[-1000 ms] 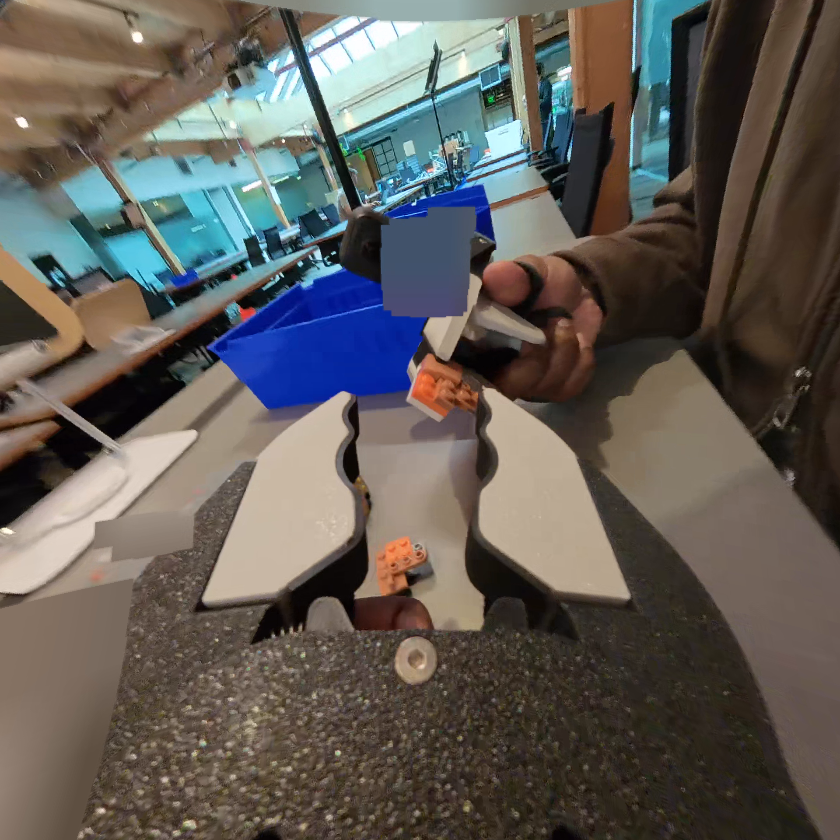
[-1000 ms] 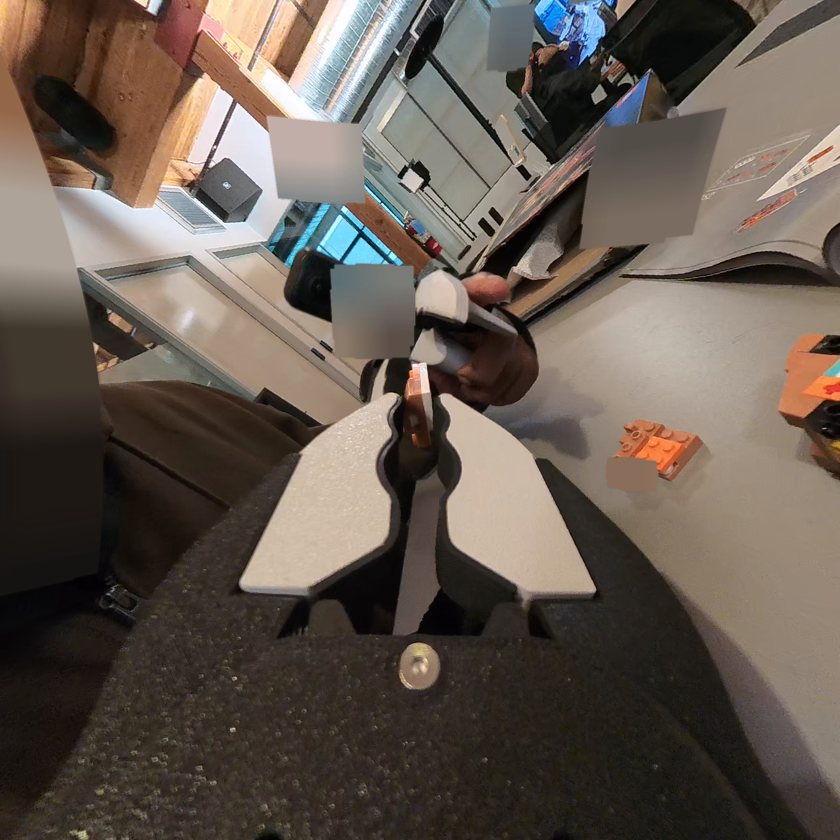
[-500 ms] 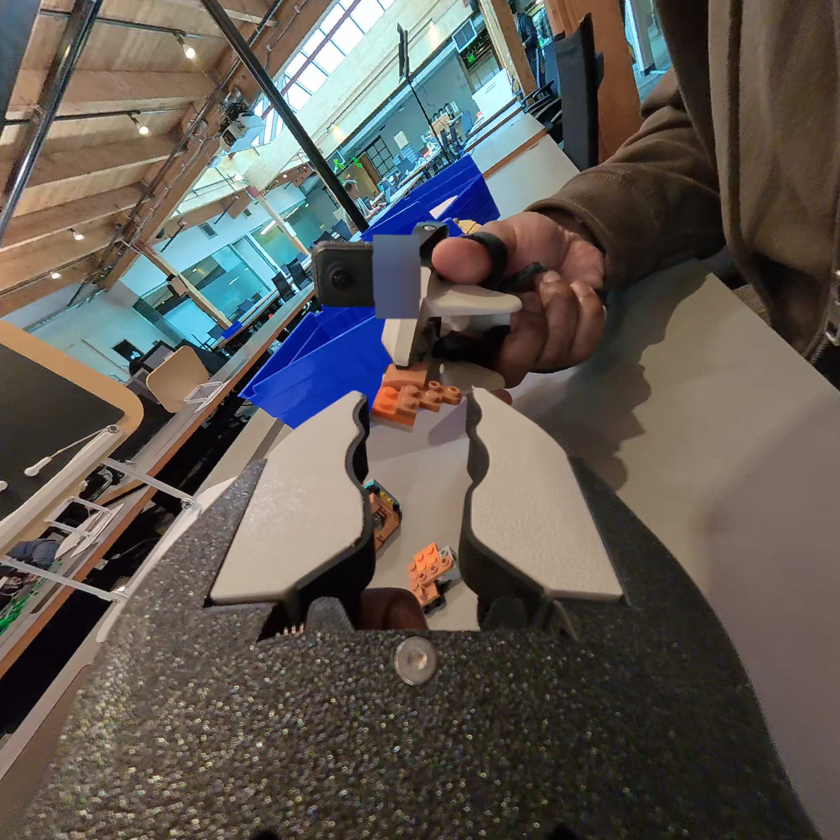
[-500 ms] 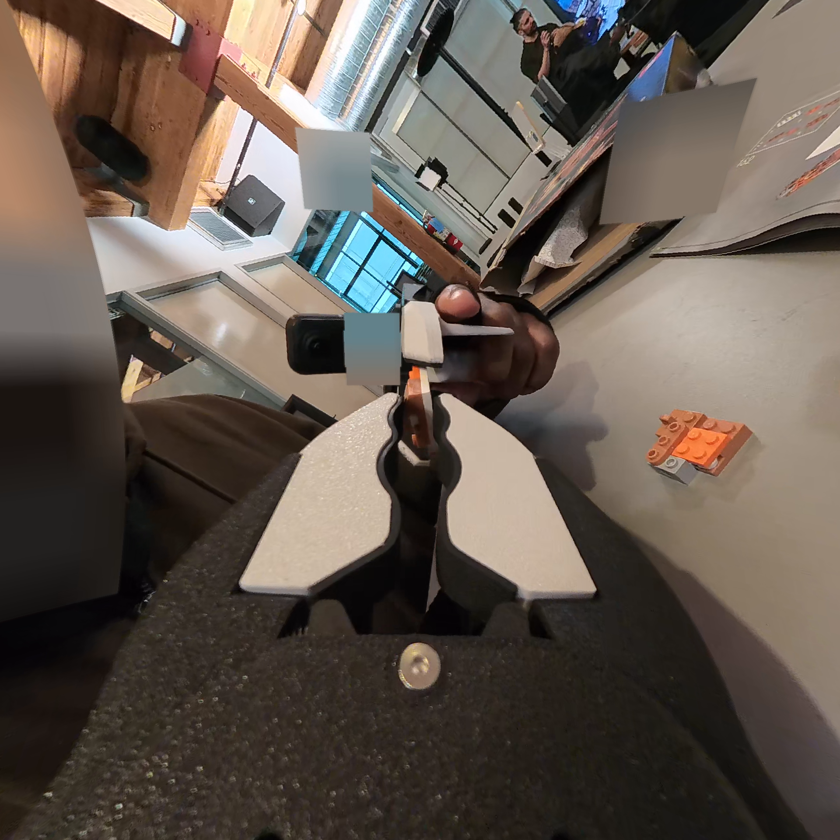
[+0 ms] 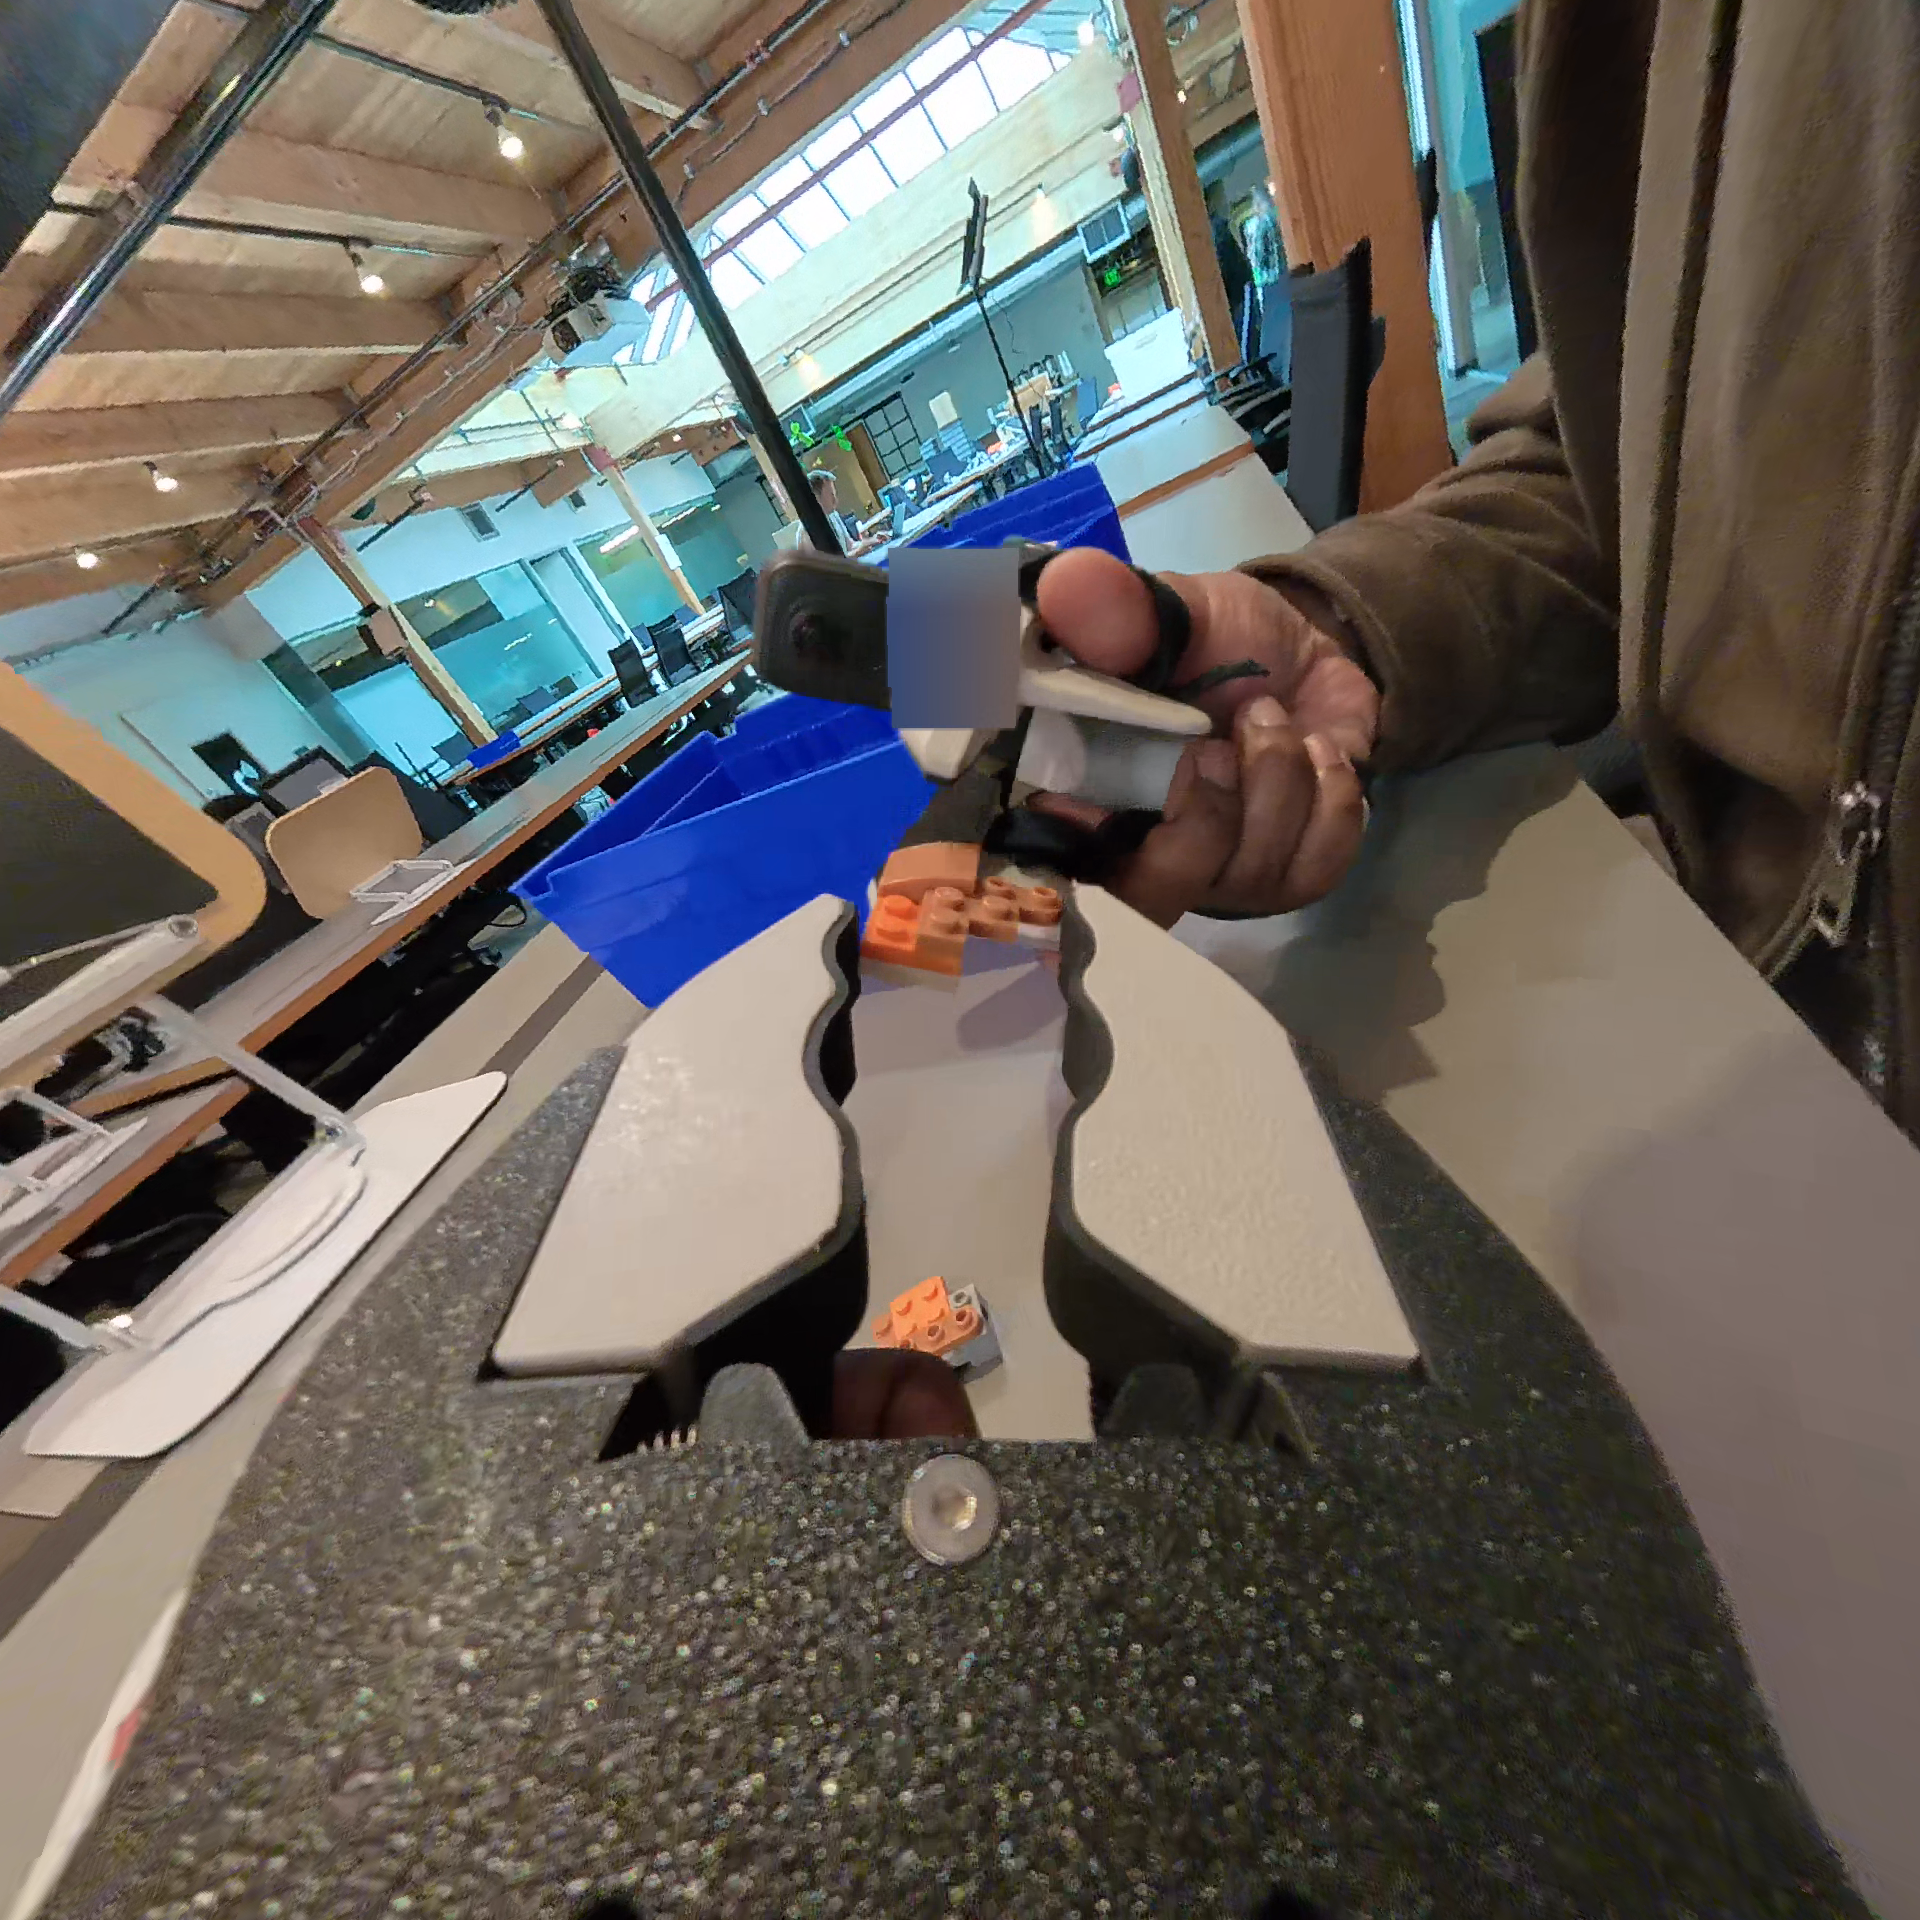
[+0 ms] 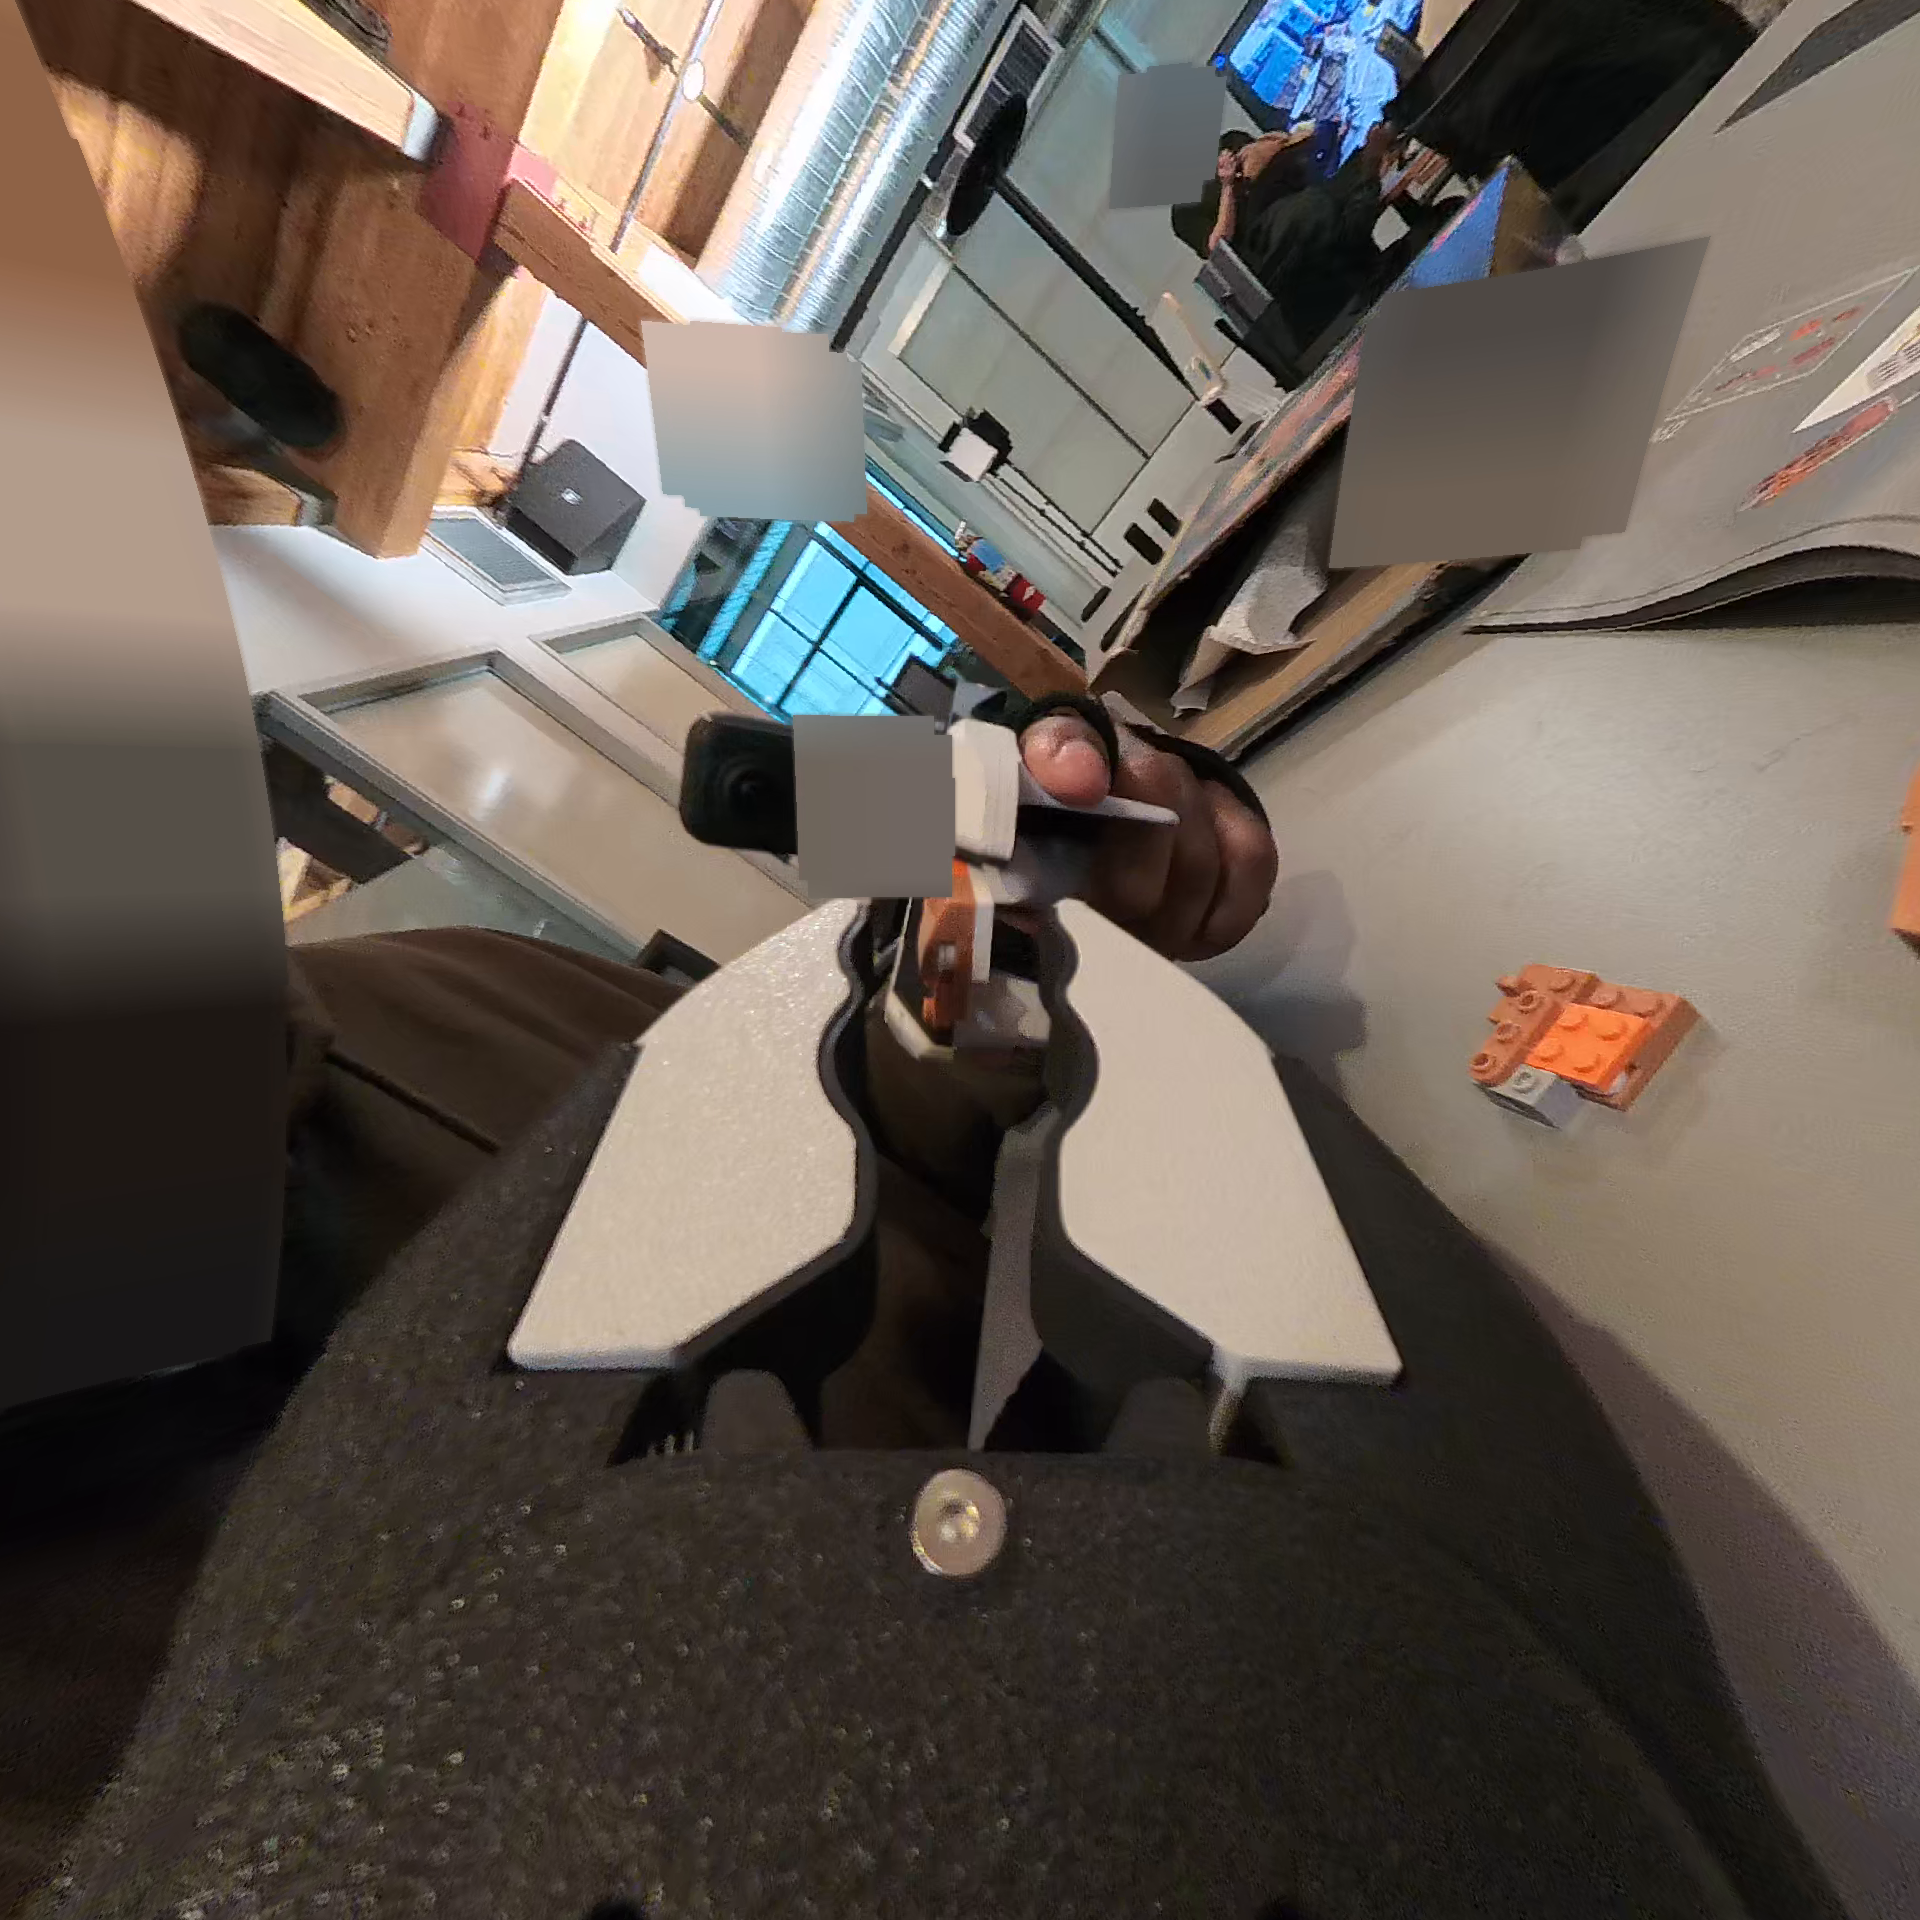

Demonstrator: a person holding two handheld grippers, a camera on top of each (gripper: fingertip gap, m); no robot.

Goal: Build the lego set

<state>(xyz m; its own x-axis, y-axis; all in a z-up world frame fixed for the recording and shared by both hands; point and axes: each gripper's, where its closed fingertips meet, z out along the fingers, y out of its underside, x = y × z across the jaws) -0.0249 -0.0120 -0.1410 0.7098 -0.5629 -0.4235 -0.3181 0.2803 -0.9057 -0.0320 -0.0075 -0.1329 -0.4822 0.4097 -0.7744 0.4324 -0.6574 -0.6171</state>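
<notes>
An orange lego assembly [image 5: 956,914] with grey parts is held in the air between both grippers. My left gripper [image 5: 958,920] has a fingertip against each end of it. My right gripper [image 6: 954,925] faces it from the other side with its jaws apart; the assembly [image 6: 940,966] shows edge-on in the gap, clear of both fingers. A second small orange and grey assembly [image 5: 940,1325] lies on the grey table [image 5: 1558,1091] below, and shows to the right in the right wrist view [image 6: 1579,1049].
Blue bins [image 5: 727,862] stand on the table behind the grippers. A white flat pad [image 5: 260,1247] lies at the left. An open instruction booklet [image 6: 1818,551] lies at the back right, and more orange parts [image 6: 1910,862] show at the right edge. The person's brown jacket [image 5: 1766,520] is close. Less than 4 cm separates the two grippers' tips.
My right gripper's jaws have opened wider around the orange assembly. My left gripper's fingers have closed in on its ends. Both grippers have turned slightly.
</notes>
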